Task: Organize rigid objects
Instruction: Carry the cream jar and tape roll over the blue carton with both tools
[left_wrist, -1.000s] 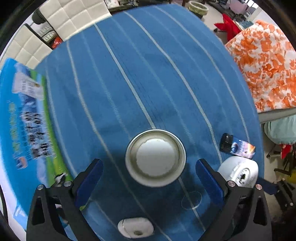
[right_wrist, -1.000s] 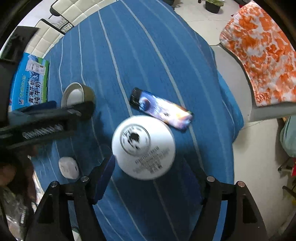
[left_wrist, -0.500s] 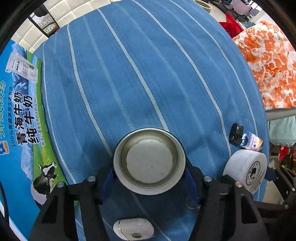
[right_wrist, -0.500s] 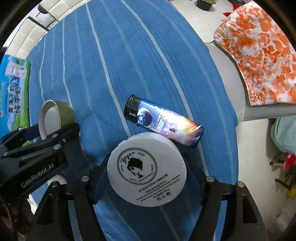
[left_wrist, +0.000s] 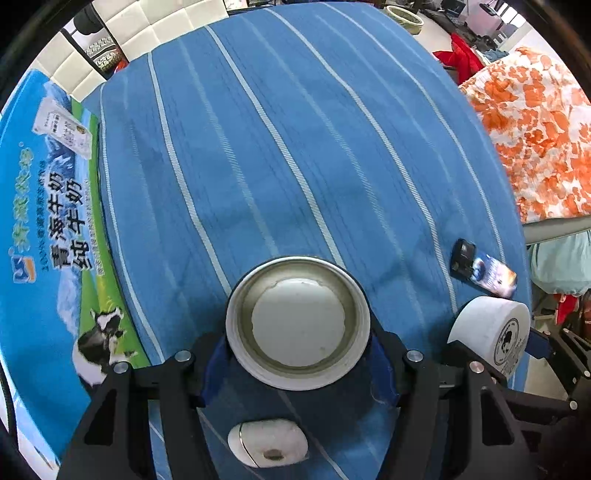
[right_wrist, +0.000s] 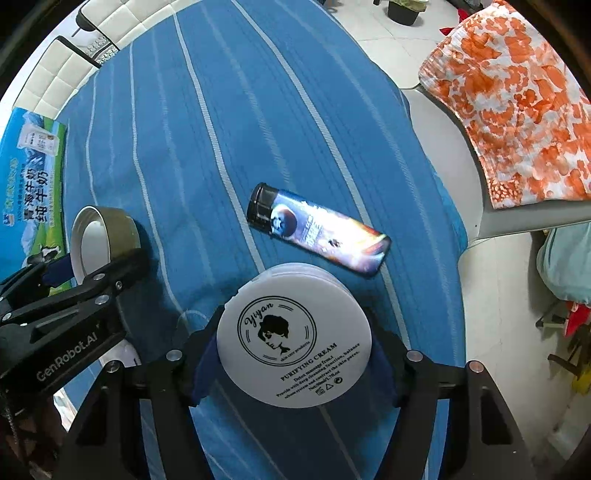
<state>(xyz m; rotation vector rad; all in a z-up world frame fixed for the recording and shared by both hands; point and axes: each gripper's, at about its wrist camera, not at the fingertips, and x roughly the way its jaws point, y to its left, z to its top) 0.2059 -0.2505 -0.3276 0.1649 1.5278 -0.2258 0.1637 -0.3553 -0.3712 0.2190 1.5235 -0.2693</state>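
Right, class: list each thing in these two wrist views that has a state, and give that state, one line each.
Left gripper: shut on the olive jar.
Olive jar: gripped, open top showing, no lid.
Right gripper: shut on the cream jar.
Cream jar: gripped, white lid on.
Lighter: lying flat on the striped cloth, free.
White case: closed, lying flat.

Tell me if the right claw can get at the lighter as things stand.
Probably not yet: the right claw is shut on the cream jar. The lighter lies uncovered just beyond it on the blue cloth.
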